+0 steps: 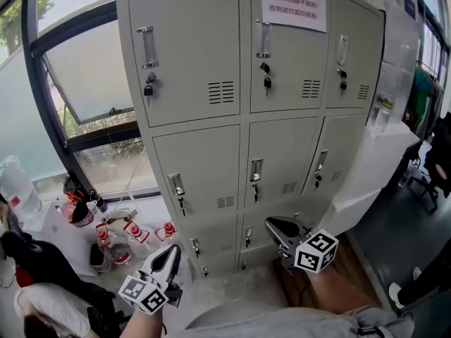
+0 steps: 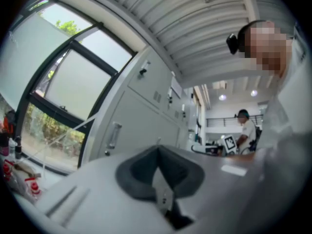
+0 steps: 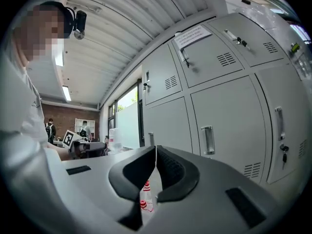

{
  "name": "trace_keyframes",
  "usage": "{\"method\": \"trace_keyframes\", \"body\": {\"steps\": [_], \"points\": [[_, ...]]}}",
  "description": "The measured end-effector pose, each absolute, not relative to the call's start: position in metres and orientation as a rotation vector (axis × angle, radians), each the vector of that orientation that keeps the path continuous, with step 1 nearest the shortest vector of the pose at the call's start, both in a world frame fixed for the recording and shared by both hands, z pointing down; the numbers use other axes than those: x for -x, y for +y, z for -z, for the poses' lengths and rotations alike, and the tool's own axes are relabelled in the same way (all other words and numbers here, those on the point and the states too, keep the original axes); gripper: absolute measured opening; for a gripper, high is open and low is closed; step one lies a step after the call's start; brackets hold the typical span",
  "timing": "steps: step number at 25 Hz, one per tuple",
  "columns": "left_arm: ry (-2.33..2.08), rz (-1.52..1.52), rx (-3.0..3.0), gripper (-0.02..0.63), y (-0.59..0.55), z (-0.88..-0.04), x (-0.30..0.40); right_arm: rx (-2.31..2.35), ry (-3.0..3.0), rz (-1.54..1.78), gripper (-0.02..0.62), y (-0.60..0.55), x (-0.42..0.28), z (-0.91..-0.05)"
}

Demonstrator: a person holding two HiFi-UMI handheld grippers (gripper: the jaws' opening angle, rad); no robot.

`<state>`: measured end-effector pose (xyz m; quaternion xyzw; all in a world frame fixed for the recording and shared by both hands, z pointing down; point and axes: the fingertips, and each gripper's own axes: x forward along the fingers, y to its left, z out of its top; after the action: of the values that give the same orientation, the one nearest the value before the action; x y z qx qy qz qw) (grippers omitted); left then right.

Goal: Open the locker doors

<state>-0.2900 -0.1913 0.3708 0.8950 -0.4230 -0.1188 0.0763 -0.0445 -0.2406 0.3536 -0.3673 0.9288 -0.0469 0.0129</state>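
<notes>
Left hand-held gripper (image 1: pixel 171 251): pressed together, empty, at 7 o'clock.
Right hand-held gripper (image 1: pixel 270 224): pressed together, empty, at 5 o'clock.

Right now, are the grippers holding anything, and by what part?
Nothing is held: the left gripper and right gripper are both shut and empty.

- The locker block (image 1: pixel 239 129) has its doors in three columns, stacked in rows.
- A window (image 1: pixel 84 76) lies to the left, just beside the block's left edge.
- A paper notice (image 1: pixel 294 3) is on the top middle door (image 1: pixel 285 62).
- Padlocks (image 1: pixel 149 89) hang below the top-row handles.
- Bottles (image 1: pixel 134 232) stand low down, left of the block's bottom left corner, below the window.
- The left gripper (image 1: pixel 172 251) is before the bottom left doors.
- The right gripper (image 1: pixel 273 225) is before the bottom middle doors, apart from the left one.
</notes>
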Motion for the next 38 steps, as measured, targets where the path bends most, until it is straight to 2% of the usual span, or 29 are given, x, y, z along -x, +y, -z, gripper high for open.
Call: {"method": "trace_keyframes", "body": {"steps": [8, 18, 19, 22, 24, 29, 38], "points": [[-1.381, 0.431, -2.682, 0.005, -0.246, -0.317, 0.285, 1.039, 2.970, 0.003, 0.008, -0.315, 0.072, -0.304], [-1.580, 0.529, -2.797, 0.005, -0.278, -0.138, 0.333, 0.845, 2.906, -0.526, 0.009, -0.344, 0.219, -0.083], [-1.588, 0.541, -2.797, 0.006, -0.280, -0.122, 0.338, 0.845, 2.897, -0.550, 0.013, -0.345, 0.231, -0.066], [-1.631, 0.558, -2.810, 0.006, -0.285, -0.085, 0.352, 0.854, 2.878, -0.573, 0.091, -0.352, 0.262, -0.021], [-1.644, 0.555, -2.834, 0.006, -0.288, -0.067, 0.358, 0.903, 2.858, -0.583, 0.104, -0.362, 0.276, 0.004], [-1.653, 0.517, -2.893, 0.008, -0.289, -0.039, 0.364, 1.011, 2.845, -0.580, 0.118, -0.383, 0.303, 0.040], [-1.629, 0.490, -2.927, 0.005, -0.290, -0.034, 0.383, 1.225, 2.831, -0.502, 0.147, -0.413, 0.331, 0.052]]}}
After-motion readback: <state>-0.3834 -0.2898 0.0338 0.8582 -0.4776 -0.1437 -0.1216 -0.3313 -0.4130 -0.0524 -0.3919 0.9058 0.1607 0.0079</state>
